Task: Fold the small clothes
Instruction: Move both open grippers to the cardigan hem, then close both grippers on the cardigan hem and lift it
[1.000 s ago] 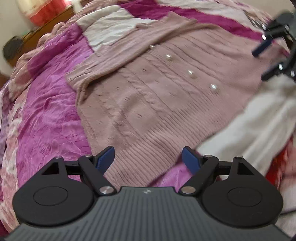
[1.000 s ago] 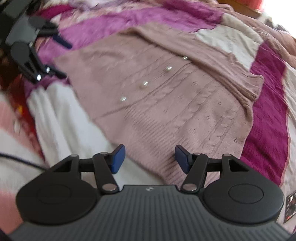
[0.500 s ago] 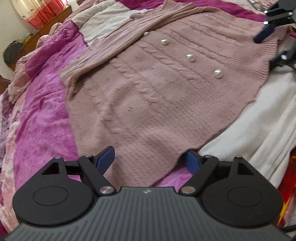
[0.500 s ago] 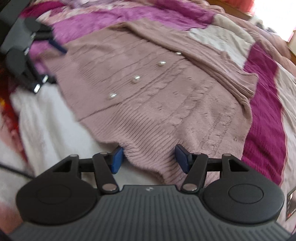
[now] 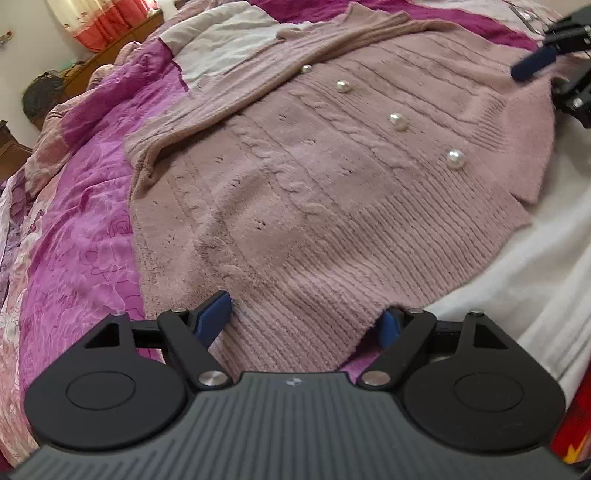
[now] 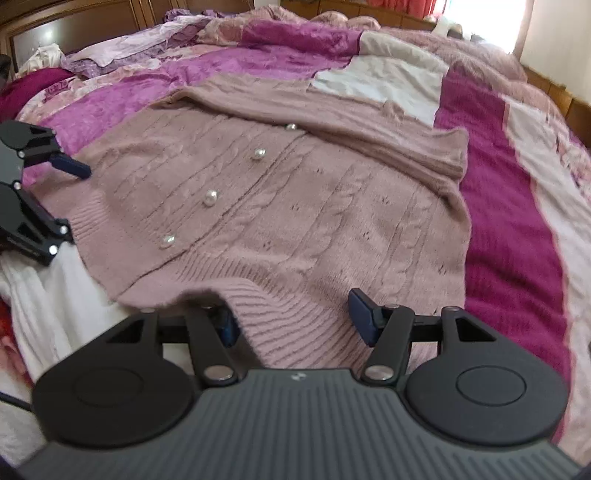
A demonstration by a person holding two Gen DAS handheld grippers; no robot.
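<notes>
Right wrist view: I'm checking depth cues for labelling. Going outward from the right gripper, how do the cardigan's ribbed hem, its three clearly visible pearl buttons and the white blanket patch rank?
1. Ribbed hem, between the right gripper's fingers.
2. Lowest pearl button, left.
3. Middle pearl button, farther up.
4. Top pearl button, near centre.
5. White blanket patch, upper right, beyond the cardigan.

Around you lies a bed with a purple-and-magenta patchwork quilt (image 5: 74,236), a white cloth (image 5: 517,280) near its edge, red curtains (image 5: 107,26), and a wooden headboard (image 6: 74,26).
</notes>
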